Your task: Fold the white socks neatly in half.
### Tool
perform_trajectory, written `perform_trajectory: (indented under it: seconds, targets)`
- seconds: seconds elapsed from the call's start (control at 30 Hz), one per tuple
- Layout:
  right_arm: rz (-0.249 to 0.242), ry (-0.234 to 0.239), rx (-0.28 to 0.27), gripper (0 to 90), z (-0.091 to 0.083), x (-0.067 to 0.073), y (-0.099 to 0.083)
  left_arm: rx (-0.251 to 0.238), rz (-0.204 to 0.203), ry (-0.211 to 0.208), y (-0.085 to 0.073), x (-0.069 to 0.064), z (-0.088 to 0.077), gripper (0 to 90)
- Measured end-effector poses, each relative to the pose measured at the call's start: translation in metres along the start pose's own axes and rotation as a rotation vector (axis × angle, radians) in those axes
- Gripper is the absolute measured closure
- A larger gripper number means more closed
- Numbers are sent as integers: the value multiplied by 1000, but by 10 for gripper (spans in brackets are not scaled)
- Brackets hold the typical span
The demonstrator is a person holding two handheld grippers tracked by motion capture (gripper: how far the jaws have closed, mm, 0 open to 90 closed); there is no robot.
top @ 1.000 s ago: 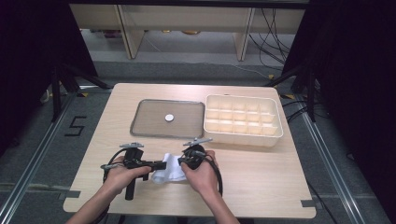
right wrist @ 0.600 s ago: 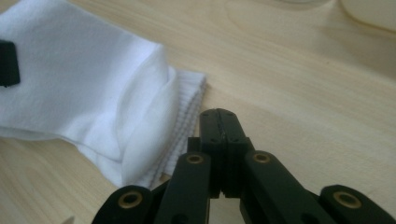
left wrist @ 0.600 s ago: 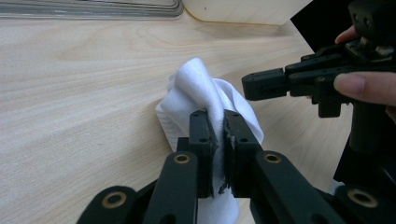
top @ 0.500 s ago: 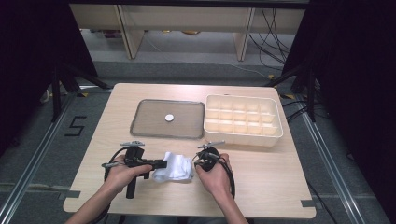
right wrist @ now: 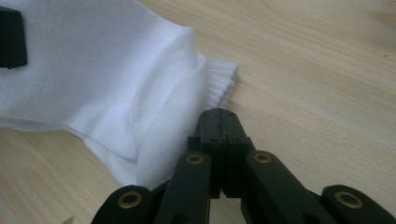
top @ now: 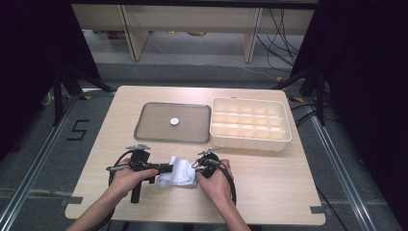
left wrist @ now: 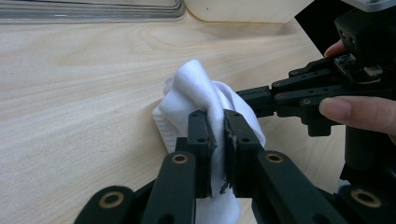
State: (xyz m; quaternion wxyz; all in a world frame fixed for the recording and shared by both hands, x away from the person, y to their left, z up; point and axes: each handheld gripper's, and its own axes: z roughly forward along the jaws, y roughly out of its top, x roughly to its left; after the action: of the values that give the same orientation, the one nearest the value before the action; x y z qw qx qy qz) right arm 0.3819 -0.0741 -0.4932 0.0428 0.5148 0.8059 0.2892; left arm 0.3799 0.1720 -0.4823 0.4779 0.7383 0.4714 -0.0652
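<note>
Near the table's (top: 269, 192) front edge, the left gripper (left wrist: 218, 140) pinches a white sock (left wrist: 196, 88). Just beside it, the right gripper (right wrist: 223, 140) is clenched on nothing. On the floor at left, tape reads "5" (top: 77, 130).

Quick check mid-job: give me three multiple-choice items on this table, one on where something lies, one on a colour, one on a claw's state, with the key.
1. Where does the small white disc lie?
A. on the flat grey tray
B. in the compartment box
C. on the bare table

2. What colour is the sock?
A. black
B. white
C. red

3. How does the left claw stand?
A. wide open above the sock
B. shut with nothing in it
C. shut on the sock

Key: 1 A, the disc sits mid-tray in the high view; 2 B, the fabric is plainly white; 3 C, the left gripper view shows a fold pinched between its pads.
</note>
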Motion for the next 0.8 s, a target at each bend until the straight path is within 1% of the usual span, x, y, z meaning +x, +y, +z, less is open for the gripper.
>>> perform_trajectory:
  seconds: [0.03,0.1,0.13,0.17,0.2,0.23,0.27,0.3,0.33,0.4,0.5,0.53,0.6,0.63,0.67,0.8]
  targets:
    - [-14,-7,0,900,0,0,0,2,4,-2,0,0,0,814]
    - [-23,-4,-1,900,1,0,0,5,7,-3,0,0,1,814]
    - [-9,-3,-4,900,1,1,0,4,2,-1,0,-1,2,814]
    - [-9,-3,-4,900,1,1,0,5,2,-1,0,-1,2,814]
    - [-45,-12,-7,900,2,0,0,5,4,-2,0,-1,4,815]
    - [-45,-12,-7,900,2,0,0,5,4,-2,0,-1,4,815]
    - [-13,5,-7,900,1,3,1,7,5,-1,1,-2,4,814]
    - [-32,-9,-8,900,2,2,1,8,4,-2,1,-2,5,813]
    - [-21,5,-7,900,2,3,1,5,3,0,1,-2,5,812]
    - [-22,13,-5,900,2,4,1,3,9,7,2,-2,5,814]
    - [-21,6,-3,900,2,4,1,5,10,6,2,-1,6,816]
    - [-41,-10,-3,900,3,4,1,6,10,10,2,-2,6,816]
    - [-42,-7,-5,900,3,4,1,9,10,8,3,-2,6,816]
    - [-39,-11,-3,900,3,4,1,9,10,7,3,-2,7,817]
    - [-33,-1,-7,900,3,5,2,7,13,7,3,-2,7,819]
    - [-23,9,-5,900,3,6,2,2,12,15,3,-3,8,825]
